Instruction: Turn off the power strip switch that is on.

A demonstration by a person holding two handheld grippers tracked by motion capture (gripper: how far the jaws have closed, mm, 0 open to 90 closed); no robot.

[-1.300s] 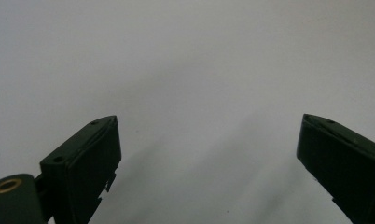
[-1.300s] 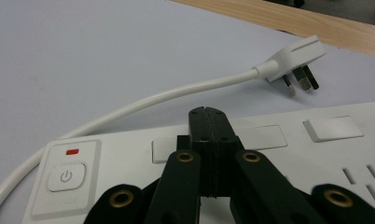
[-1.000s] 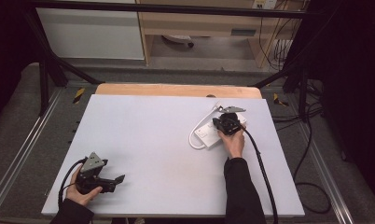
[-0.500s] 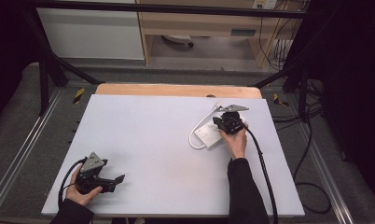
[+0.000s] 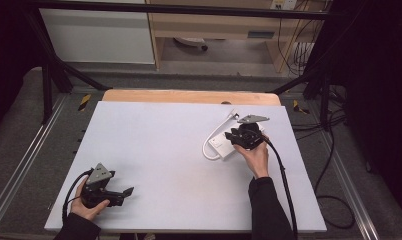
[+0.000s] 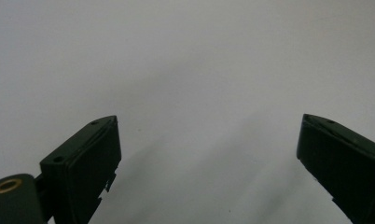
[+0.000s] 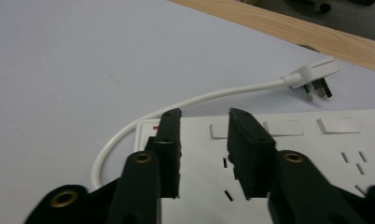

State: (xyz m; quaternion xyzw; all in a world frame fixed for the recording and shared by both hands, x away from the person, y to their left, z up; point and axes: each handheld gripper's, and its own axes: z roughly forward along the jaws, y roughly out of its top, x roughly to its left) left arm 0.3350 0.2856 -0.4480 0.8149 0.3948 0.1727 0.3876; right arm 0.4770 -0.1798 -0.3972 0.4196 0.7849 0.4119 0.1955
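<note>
A white power strip (image 5: 219, 144) lies at the right of the white table (image 5: 164, 150), its white cable (image 5: 207, 148) looping to a plug (image 5: 234, 115) near the far edge. My right gripper (image 5: 235, 136) is held low over the strip. In the right gripper view its jaws stand a little apart above the strip (image 7: 288, 154), near the rocker switches, so this gripper (image 7: 202, 114) is open with nothing between them; the plug (image 7: 311, 77) lies beyond. My left gripper (image 5: 128, 192) rests at the near left, and is wide open (image 6: 209, 119) over bare table.
A wooden board (image 5: 189, 96) borders the table's far edge. Metal rails (image 5: 29, 155) run along both sides. Black cables (image 5: 334, 165) trail on the floor at the right, and black frame posts (image 5: 48, 80) stand at the back corners.
The right gripper has turned very slightly over the power strip. The left gripper has kept still.
</note>
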